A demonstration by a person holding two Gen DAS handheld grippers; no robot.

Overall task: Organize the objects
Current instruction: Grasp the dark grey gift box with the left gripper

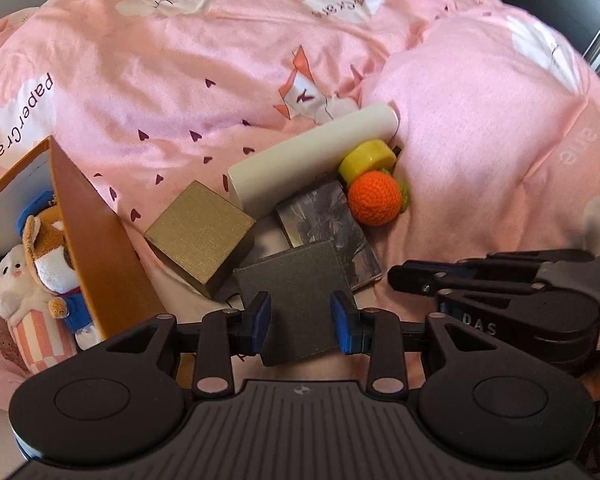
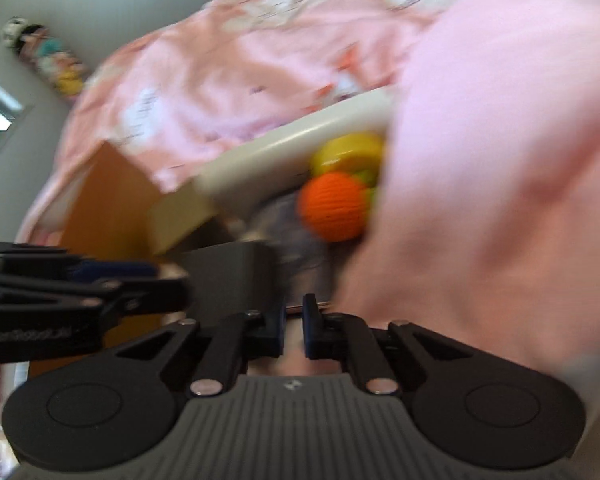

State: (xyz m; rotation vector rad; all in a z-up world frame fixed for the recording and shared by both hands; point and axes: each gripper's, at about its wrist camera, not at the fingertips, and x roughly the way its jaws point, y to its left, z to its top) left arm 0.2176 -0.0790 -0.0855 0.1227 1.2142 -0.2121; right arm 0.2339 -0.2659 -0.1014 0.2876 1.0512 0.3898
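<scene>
A: What is the left gripper (image 1: pixel 300 322) doing?

B: Its blue pads sit against both sides of a dark grey box (image 1: pixel 296 300), pinching it. The box tilts, its far edge resting on the clutter ahead.

A: And ahead of it?

B: A gold box (image 1: pixel 200 232) just ahead to the left, touching the grey one's corner. A printed grey booklet (image 1: pixel 328 224) lies flat under and beyond the grey box. Past those, a cream cylinder (image 1: pixel 312 160) lies slantwise, with a yellow disc (image 1: pixel 366 160) and an orange crocheted ball (image 1: pixel 374 198) at its right end, the ball touching the booklet.

A: Further left?

B: An orange-walled box (image 1: pixel 96 240) holding plush toys (image 1: pixel 40 248), beside the gripper.

A: The right gripper (image 2: pixel 295 326)?

B: Its view is blurred. The fingers are nearly together with a narrow gap; something thin shows between the tips, but I cannot tell if it is gripped. The ball (image 2: pixel 332 208) is ahead of it. All lie on a pink quilt (image 1: pixel 160 80).
</scene>
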